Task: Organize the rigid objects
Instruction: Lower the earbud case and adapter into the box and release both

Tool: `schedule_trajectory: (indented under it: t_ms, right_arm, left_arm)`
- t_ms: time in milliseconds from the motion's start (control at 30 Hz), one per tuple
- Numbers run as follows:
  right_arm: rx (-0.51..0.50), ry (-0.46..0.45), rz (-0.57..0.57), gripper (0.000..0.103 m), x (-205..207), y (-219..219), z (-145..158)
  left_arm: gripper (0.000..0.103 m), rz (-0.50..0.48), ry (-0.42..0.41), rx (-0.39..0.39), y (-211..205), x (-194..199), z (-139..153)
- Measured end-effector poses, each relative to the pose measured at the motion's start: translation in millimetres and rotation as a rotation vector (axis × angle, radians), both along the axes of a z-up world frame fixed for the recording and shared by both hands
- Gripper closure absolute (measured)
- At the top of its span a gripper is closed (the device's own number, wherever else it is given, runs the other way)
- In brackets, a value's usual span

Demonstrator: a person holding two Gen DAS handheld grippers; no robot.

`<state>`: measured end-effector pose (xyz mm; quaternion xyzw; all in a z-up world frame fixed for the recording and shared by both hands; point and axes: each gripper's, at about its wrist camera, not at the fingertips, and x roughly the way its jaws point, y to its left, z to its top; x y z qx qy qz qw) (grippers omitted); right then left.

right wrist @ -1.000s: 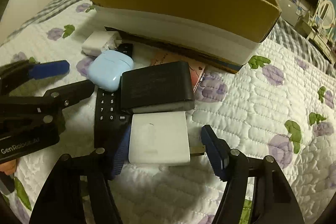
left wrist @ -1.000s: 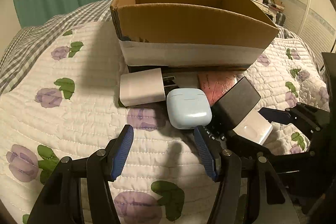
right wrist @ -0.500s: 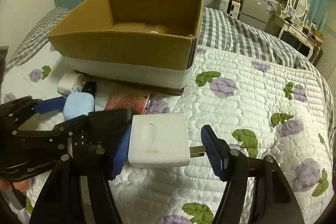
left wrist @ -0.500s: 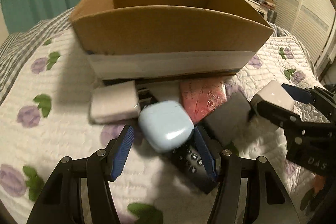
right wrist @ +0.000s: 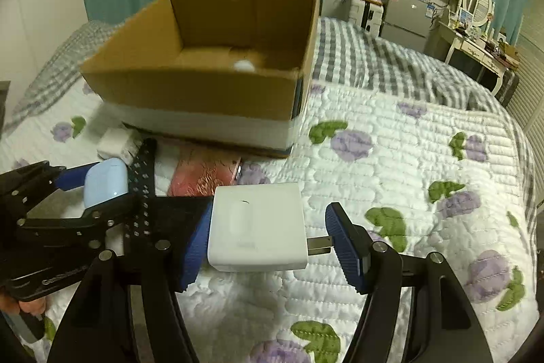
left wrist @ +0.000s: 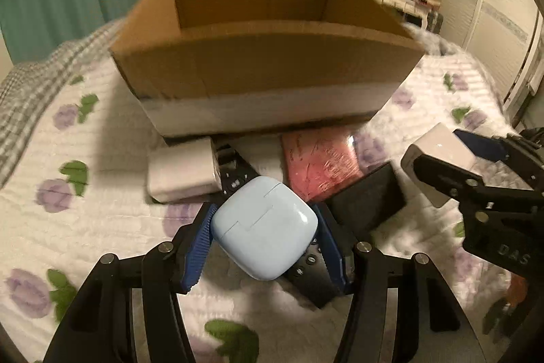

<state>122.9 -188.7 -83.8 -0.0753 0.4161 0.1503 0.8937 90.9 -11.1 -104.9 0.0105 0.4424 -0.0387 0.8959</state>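
My left gripper [left wrist: 265,244] is shut on a light blue earbud case [left wrist: 265,230], lifted above the bed in front of the open cardboard box [left wrist: 265,70]. My right gripper [right wrist: 268,240] is shut on a white plug adapter [right wrist: 255,227], prongs against the right finger, held above the quilt right of the pile. The adapter [left wrist: 438,145] and right gripper [left wrist: 452,159] also show at the right of the left wrist view. The box [right wrist: 210,84] holds a small white thing [right wrist: 244,65].
On the flowered quilt [right wrist: 408,159] before the box lie a white charger block [left wrist: 182,172], a black remote [left wrist: 306,267], a pink case [left wrist: 319,159] and a black wallet-like block [left wrist: 370,199]. Teal curtains, a TV and a dresser stand behind.
My left gripper closed on the blue case and lifted it. My right gripper picked up the white adapter and raised it away from the pile.
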Motion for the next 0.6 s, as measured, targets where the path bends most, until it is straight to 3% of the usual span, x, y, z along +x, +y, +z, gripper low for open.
schedule_trajectory:
  t_ms: [300,433,600]
  right_arm:
    - [0.056,-0.159,0.038,0.037,1.8,-1.1,93.2]
    - [0.084,-0.223,0.062,0.037,26.5,5.8,129.9]
    - [0.118,-0.250,0.080,0.037,71.7,19.8,142.8]
  left_arm:
    - [0.044,0.008,-0.143,-0.076,13.7,-3.3,90.8]
    - [0.044,0.015,-0.203,-0.024,16.1,28.3,121.2]
    - [0.044,0.005,-0.227,-0.018,17.2,81.7,133.8]
